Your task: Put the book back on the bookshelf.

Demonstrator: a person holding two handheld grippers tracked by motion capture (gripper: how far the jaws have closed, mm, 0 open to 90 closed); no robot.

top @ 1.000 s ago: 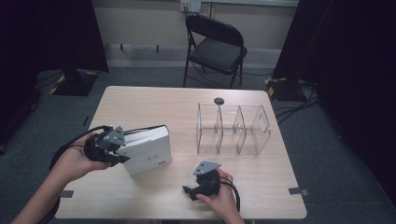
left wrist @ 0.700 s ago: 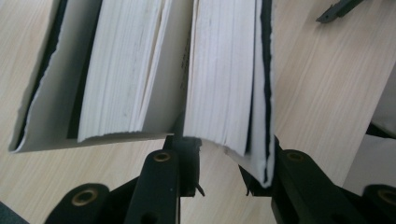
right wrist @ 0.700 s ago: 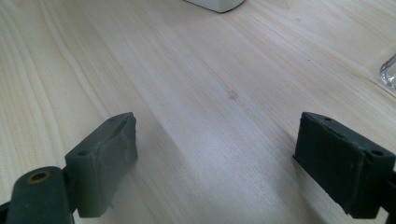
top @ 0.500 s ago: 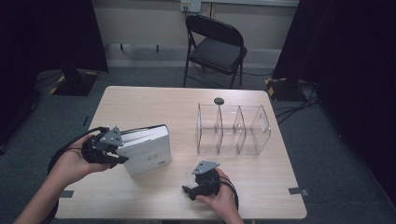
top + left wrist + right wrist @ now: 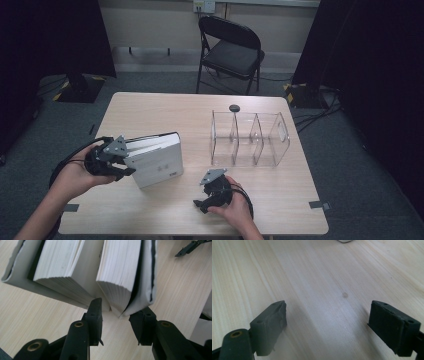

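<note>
A white stack of two thick books [image 5: 156,161] sits on the wooden table [image 5: 150,110], left of centre. My left gripper [image 5: 114,156] is at the stack's left end. In the left gripper view its jaws stand open on either side of the lower corner of the right-hand book [image 5: 117,277], and the left gripper [image 5: 120,315] has not closed on it. The other book [image 5: 60,267] lies to its left. My right gripper [image 5: 212,192] rests low near the table's front edge. It is the open right gripper [image 5: 327,322] over bare wood, with nothing between its jaws.
A clear plastic organizer [image 5: 250,137] with three compartments stands right of centre. A small black round object [image 5: 234,108] lies just behind it. A black folding chair [image 5: 230,50] is beyond the table's far edge. The right gripper's tip [image 5: 190,247] shows far off.
My right gripper has drifted slightly left along the front of the table. The left gripper and the books have barely moved.
</note>
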